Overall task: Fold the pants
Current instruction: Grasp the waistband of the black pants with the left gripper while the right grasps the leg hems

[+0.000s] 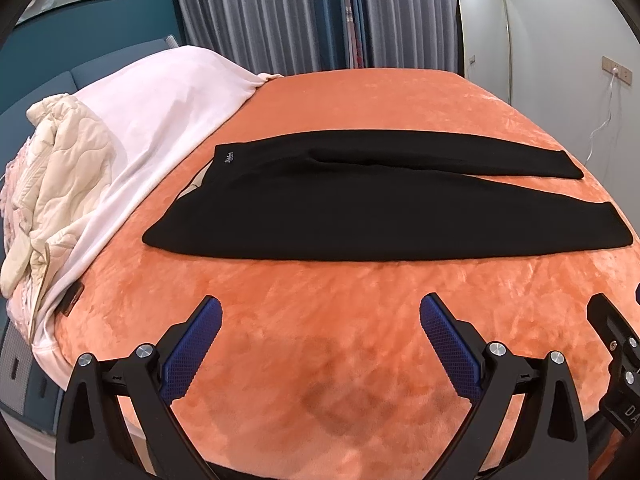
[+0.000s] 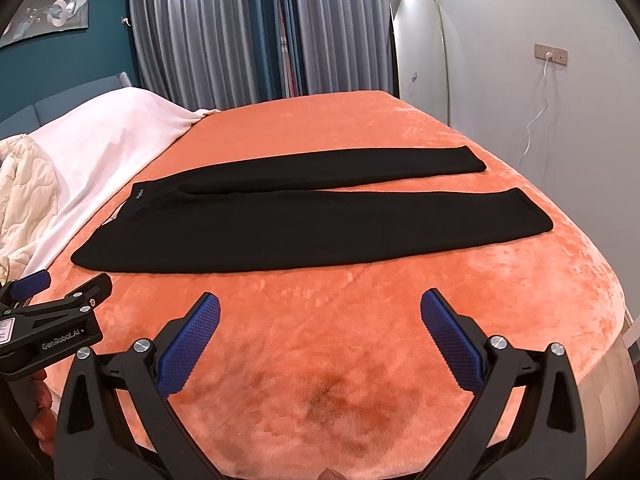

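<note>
**Both tongs spread over the orange bed**

Left gripper (image 1: 320, 312) and right gripper (image 2: 320, 308) hang side by side above the orange blanket (image 1: 360, 344), blue pads wide apart, pinching nothing. Beyond them the black pants (image 2: 304, 228) lie flat across the bed, waistband left, legs slightly parted to the right. Farther left sits a white cover (image 1: 160, 96); grey curtains (image 2: 208, 32) hang behind.

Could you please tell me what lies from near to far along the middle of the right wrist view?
Right claw → bare orange blanket → black pants, nearer leg then farther leg → more orange blanket → grey curtains.
</note>
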A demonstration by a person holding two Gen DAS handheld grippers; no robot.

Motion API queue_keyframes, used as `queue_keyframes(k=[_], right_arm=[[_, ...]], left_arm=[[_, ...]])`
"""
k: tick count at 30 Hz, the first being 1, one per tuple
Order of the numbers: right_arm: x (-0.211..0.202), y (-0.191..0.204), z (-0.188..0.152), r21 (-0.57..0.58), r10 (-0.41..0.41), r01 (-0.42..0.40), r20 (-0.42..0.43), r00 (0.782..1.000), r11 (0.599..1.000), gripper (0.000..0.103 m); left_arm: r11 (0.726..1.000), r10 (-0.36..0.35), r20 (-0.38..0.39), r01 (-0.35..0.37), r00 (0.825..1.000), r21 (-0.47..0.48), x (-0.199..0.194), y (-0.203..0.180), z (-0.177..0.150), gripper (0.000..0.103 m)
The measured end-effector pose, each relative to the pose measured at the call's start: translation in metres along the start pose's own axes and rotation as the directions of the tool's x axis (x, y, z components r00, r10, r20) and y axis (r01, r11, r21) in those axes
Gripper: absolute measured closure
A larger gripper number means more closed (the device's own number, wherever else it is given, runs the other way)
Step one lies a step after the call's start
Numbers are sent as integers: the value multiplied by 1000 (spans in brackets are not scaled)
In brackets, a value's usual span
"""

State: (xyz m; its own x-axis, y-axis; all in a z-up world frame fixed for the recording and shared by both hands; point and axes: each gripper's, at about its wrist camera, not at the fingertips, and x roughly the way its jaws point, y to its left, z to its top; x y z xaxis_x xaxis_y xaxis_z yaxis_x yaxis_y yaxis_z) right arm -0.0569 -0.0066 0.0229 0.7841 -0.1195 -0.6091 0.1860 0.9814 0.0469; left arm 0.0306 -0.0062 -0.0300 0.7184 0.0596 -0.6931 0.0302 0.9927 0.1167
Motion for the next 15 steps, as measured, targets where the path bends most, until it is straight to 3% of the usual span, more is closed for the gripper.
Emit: queue_keyframes(k=[12, 15], right_arm=[[30, -18, 16, 19, -13, 14, -32, 999, 1000, 5], [50, -44, 35, 52, -3, 4, -21, 1000, 999, 5]], left_arm=[[1000, -17, -22, 17, 1000, 9, 26, -14, 21, 5], [999, -48, -16, 48, 999, -26, 40, -7, 35, 5]])
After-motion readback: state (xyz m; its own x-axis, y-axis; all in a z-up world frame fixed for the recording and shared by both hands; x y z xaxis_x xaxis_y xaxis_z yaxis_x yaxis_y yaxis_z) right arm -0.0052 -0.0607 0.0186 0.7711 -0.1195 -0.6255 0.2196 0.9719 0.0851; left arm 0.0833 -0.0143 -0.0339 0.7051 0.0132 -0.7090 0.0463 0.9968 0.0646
